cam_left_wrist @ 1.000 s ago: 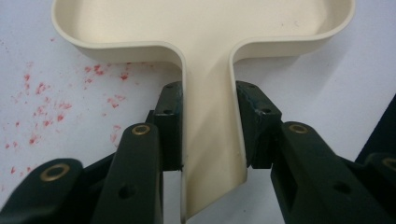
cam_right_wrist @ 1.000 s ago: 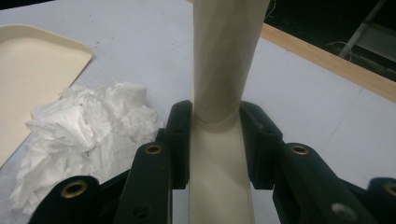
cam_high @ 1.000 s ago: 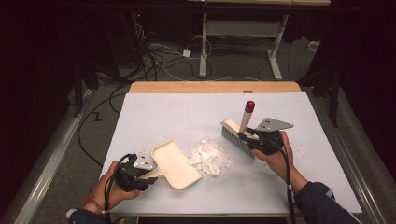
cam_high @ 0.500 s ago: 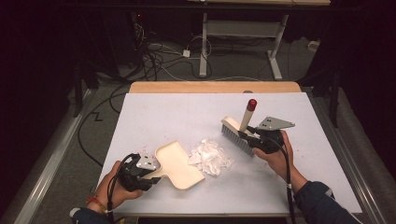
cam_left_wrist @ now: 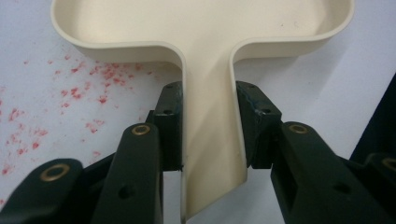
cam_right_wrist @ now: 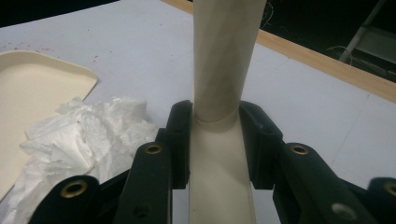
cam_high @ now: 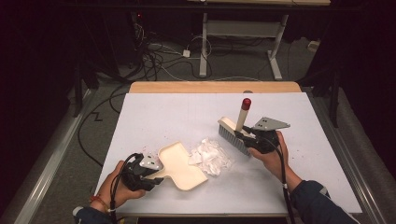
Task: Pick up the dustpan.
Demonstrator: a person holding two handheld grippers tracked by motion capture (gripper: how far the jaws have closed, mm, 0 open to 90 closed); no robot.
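Note:
A cream dustpan (cam_high: 180, 164) lies flat on the white table (cam_high: 187, 114), its mouth toward a crumpled heap of white paper (cam_high: 211, 155). My left gripper (cam_high: 156, 176) is shut on the dustpan's handle (cam_left_wrist: 210, 135), a jaw on either side. A cream brush (cam_high: 236, 132) with grey bristles and a red-tipped handle stands to the right of the paper. My right gripper (cam_high: 247, 136) is shut on the brush's handle (cam_right_wrist: 219, 126). In the right gripper view the paper (cam_right_wrist: 88, 140) lies left of the jaws, against the dustpan (cam_right_wrist: 37, 93).
Red specks (cam_left_wrist: 88, 84) dot the table left of the dustpan. A wooden strip (cam_high: 215, 87) runs along the table's far edge. Cables (cam_high: 154, 56) and a desk frame (cam_high: 243, 32) occupy the floor beyond. Open table surface lies behind the brush.
The brush and right gripper have shifted slightly left toward the paper. The dustpan and left gripper have hardly moved.

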